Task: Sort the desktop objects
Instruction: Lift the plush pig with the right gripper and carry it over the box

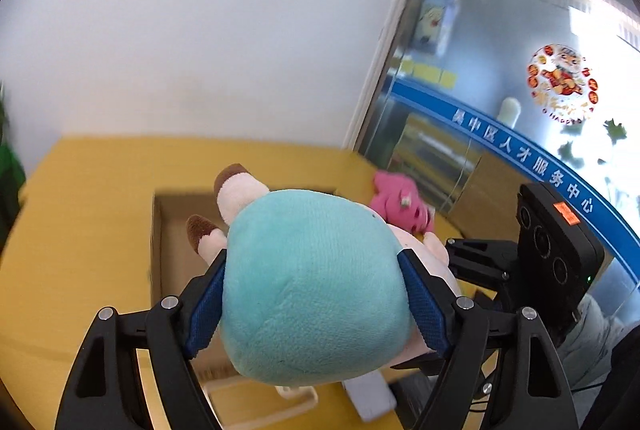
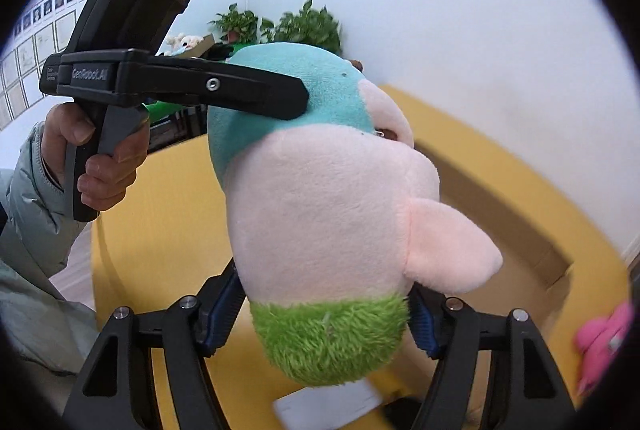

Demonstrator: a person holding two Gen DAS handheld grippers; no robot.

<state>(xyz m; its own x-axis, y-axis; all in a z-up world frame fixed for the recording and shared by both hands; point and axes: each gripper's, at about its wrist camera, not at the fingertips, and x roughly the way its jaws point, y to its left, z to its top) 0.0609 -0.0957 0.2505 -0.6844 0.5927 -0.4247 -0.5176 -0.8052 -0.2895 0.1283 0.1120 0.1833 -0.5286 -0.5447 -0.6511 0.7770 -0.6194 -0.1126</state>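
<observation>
A big plush doll with a teal body (image 1: 312,286), pale pink head (image 2: 320,210), green hair and brown-tipped feet hangs in the air over the yellow table (image 1: 88,198). My left gripper (image 1: 312,294) is shut on its teal body. My right gripper (image 2: 324,314) is shut on its green-haired head end. The left gripper also shows in the right wrist view (image 2: 280,102), pressed against the teal part. An open cardboard box (image 1: 172,230) lies on the table right below the doll's feet; it also shows in the right wrist view (image 2: 500,206).
A small pink plush toy (image 1: 400,206) lies on the table right of the box, and shows in the right wrist view (image 2: 604,342). White flat items (image 1: 372,398) lie at the near table edge. A white wall, a glass door and potted plants (image 2: 308,26) stand behind.
</observation>
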